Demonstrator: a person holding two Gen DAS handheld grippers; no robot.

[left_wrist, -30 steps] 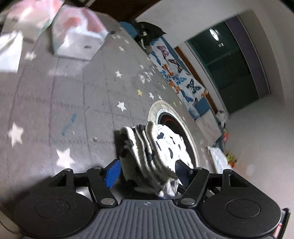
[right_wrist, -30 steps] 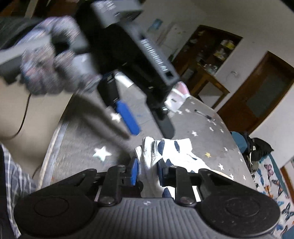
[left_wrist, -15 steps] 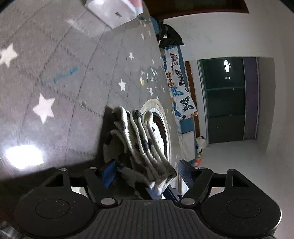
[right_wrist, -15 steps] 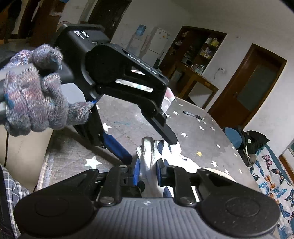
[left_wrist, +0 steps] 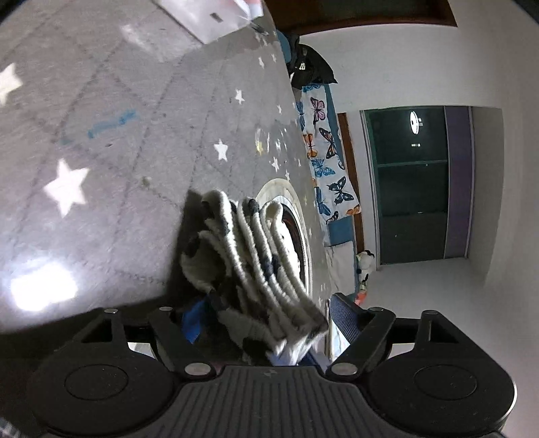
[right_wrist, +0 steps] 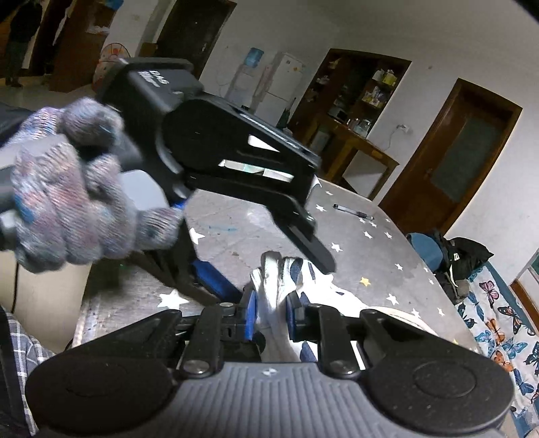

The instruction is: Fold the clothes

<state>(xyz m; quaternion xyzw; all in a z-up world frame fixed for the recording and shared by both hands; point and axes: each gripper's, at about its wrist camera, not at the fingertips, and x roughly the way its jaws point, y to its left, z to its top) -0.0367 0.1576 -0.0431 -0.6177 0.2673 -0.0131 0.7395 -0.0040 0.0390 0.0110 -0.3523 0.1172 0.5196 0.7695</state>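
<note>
A white garment with dark blue spots [left_wrist: 249, 256] is bunched in thick folds over the grey star-print table [left_wrist: 111, 161]. My left gripper [left_wrist: 269, 320] is open, its blue-padded fingers wide on either side of the folds. In the right wrist view my right gripper [right_wrist: 271, 315] is shut on the same garment [right_wrist: 279, 279], pinching a folded edge. The left gripper [right_wrist: 262, 266], held by a gloved hand [right_wrist: 74, 188], hovers just above and behind the garment, jaws spread.
A round plate-like object [left_wrist: 299, 222] lies under the garment near the table's far edge. A white bag [left_wrist: 209, 13] sits at the far end. A pen [right_wrist: 353, 212] lies on the table. A butterfly-print cloth [left_wrist: 323, 161] hangs beyond the edge.
The left gripper has tilted down and closer over the garment, staying open. The right gripper keeps its grip on the garment and has barely moved.
</note>
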